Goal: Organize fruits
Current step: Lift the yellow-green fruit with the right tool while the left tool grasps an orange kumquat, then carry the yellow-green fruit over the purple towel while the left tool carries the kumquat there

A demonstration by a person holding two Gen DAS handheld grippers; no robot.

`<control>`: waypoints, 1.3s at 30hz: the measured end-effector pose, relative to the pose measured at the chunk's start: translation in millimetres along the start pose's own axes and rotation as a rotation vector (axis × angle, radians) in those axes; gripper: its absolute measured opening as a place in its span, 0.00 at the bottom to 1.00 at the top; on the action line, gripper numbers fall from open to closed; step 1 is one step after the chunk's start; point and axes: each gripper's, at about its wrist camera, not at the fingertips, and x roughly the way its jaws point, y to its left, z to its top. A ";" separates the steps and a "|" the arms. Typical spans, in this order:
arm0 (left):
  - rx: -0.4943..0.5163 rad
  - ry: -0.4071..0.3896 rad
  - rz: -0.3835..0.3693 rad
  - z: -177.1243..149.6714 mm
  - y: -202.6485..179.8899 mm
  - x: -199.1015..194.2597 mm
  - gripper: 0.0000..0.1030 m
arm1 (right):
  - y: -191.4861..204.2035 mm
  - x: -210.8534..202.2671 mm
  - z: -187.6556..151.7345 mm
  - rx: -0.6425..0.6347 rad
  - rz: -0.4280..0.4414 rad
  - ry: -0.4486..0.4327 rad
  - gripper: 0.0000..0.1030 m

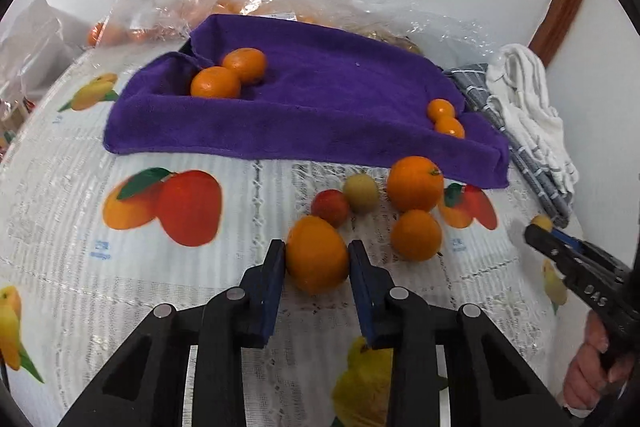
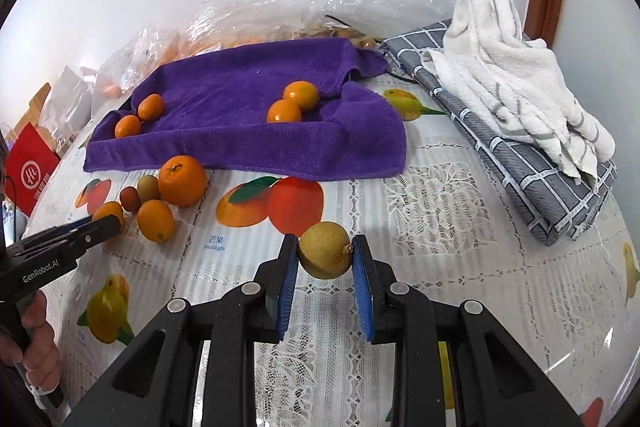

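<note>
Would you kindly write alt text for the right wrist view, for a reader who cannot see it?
The right gripper is shut on a yellow-green fruit above a fruit-print tablecloth. Behind it a purple towel holds two pairs of oranges, with more loose fruit in front of the towel on the left, where the left gripper reaches in. Folded cloths lie at right.

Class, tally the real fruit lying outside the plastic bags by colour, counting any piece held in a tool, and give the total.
orange fruit: 7
red fruit: 1
yellow-green fruit: 2
Total: 10
</note>
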 end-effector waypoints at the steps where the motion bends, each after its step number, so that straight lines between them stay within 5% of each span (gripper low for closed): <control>1: 0.009 0.001 0.010 0.8 0.0 -0.7 0.29 | 1.1 -1.5 0.8 0.001 -0.001 -0.002 0.26; 11: -0.009 -0.041 0.013 23.7 17.0 -29.4 0.29 | 17.1 -11.4 14.9 0.018 0.035 -0.031 0.26; 26: 0.060 -0.154 0.056 103.4 1.6 -74.9 0.29 | 16.3 -28.1 81.4 0.049 0.053 -0.113 0.26; 39: 0.057 -0.163 0.041 163.2 -7.4 -49.4 0.29 | 7.6 -11.3 137.2 0.058 0.035 -0.140 0.26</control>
